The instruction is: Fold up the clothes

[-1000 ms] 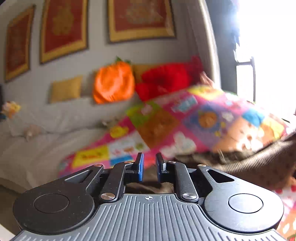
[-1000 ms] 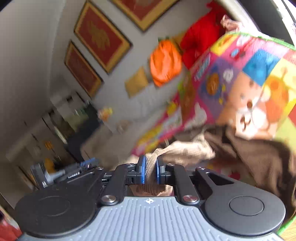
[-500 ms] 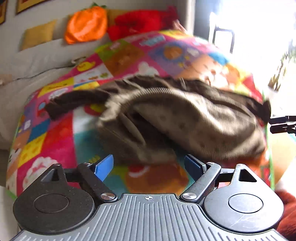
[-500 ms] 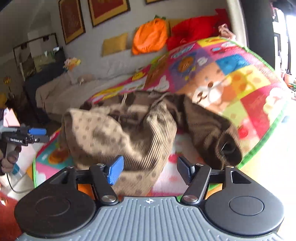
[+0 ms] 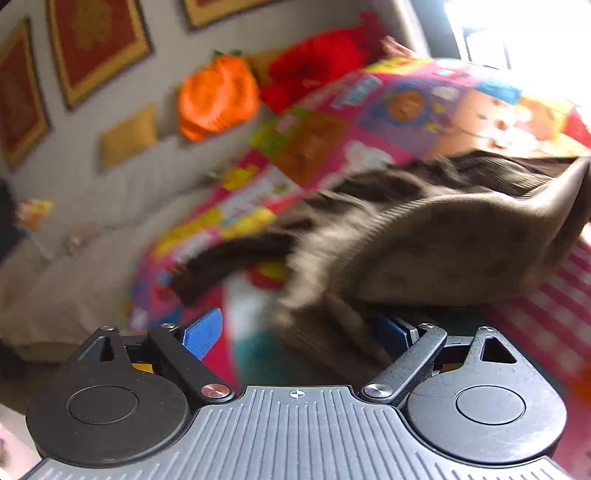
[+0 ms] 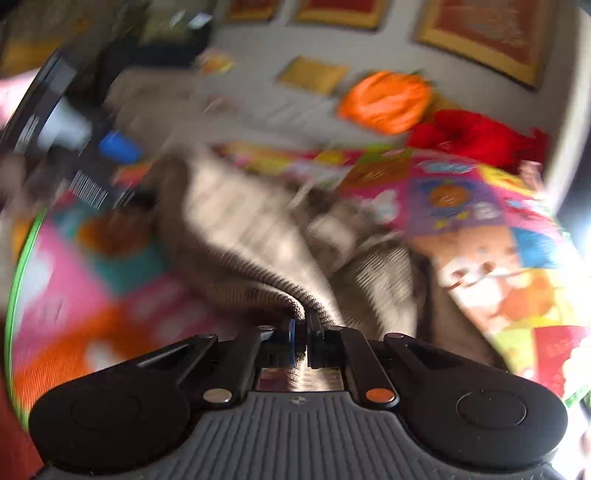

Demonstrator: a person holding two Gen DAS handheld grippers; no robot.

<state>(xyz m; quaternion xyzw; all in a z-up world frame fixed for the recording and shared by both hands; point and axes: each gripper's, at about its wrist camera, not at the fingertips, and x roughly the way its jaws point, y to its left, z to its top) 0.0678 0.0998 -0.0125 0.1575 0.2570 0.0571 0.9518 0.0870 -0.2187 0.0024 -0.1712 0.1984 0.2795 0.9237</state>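
Observation:
A brown ribbed garment [image 5: 443, 236] lies bunched on a colourful patchwork play mat [image 5: 332, 122]. My left gripper [image 5: 299, 334] is open, its blue pads [image 5: 203, 334] spread wide; the garment's near edge lies between them and over the right pad. My right gripper [image 6: 303, 328] is shut on a fold of the same garment [image 6: 258, 266] and lifts its edge off the mat [image 6: 480, 206]. Both views are motion-blurred. The left gripper [image 6: 74, 125] shows blurred at the upper left of the right wrist view.
An orange pumpkin cushion [image 5: 216, 98], red cushions [image 5: 314, 70] and a yellow cushion [image 5: 127, 134] stand against the grey wall behind the mat. Framed red pictures [image 5: 99, 40] hang above. A pale sofa seat [image 5: 74, 251] lies left of the mat. A bright window [image 5: 517, 33] is at the right.
Both grippers let go of the garment half a second ago. Now the right has shut on a fold and lifts it. The left stays open, closer to the garment's edge.

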